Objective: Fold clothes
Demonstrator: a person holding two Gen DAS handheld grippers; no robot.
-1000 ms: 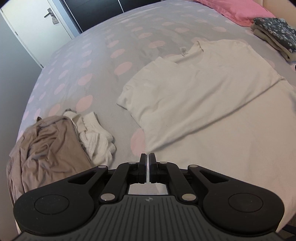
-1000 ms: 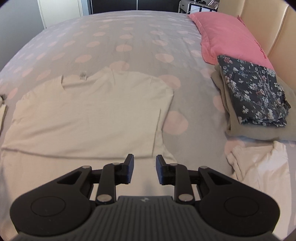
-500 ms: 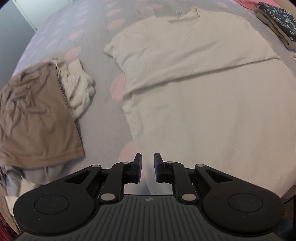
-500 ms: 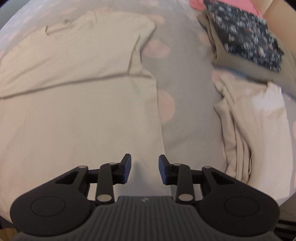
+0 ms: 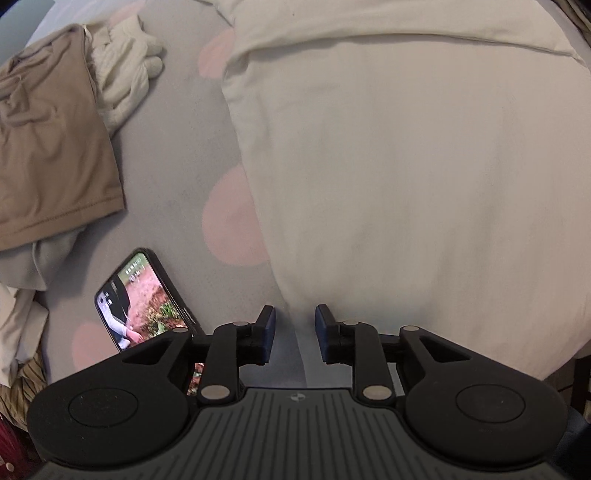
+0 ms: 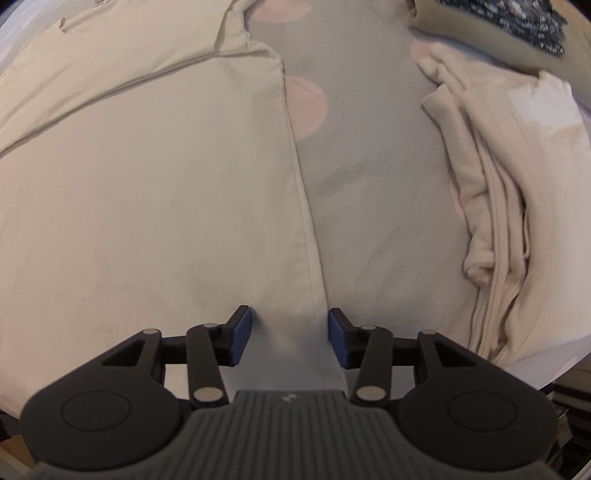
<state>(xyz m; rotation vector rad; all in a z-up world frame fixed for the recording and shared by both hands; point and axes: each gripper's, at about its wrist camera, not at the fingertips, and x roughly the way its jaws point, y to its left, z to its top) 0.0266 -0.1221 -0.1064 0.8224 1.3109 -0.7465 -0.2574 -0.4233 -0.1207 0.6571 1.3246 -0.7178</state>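
A cream T-shirt (image 5: 406, 166) lies flat on the grey bed cover with pink dots (image 5: 166, 177). My left gripper (image 5: 294, 334) points down over the shirt's lower left side edge, and its jaws are opening with the edge between them, untouched. In the right wrist view the same cream T-shirt (image 6: 147, 184) fills the left half. My right gripper (image 6: 290, 336) hangs over its lower right side edge, jaws opening wide, the hem strip between the pads but not pressed.
A lit phone (image 5: 144, 299) lies on the cover just left of my left gripper. A tan garment (image 5: 48, 140) and white knitwear (image 5: 125, 74) lie further left. On the right side are a crumpled pale pink garment (image 6: 517, 203) and folded floral clothes (image 6: 524, 22).
Both grippers have dropped toward the bed and tipped downward, nearing the shirt's lower side edges. The left jaws went from shut to apart; the right jaws widened. The phone has come into view.
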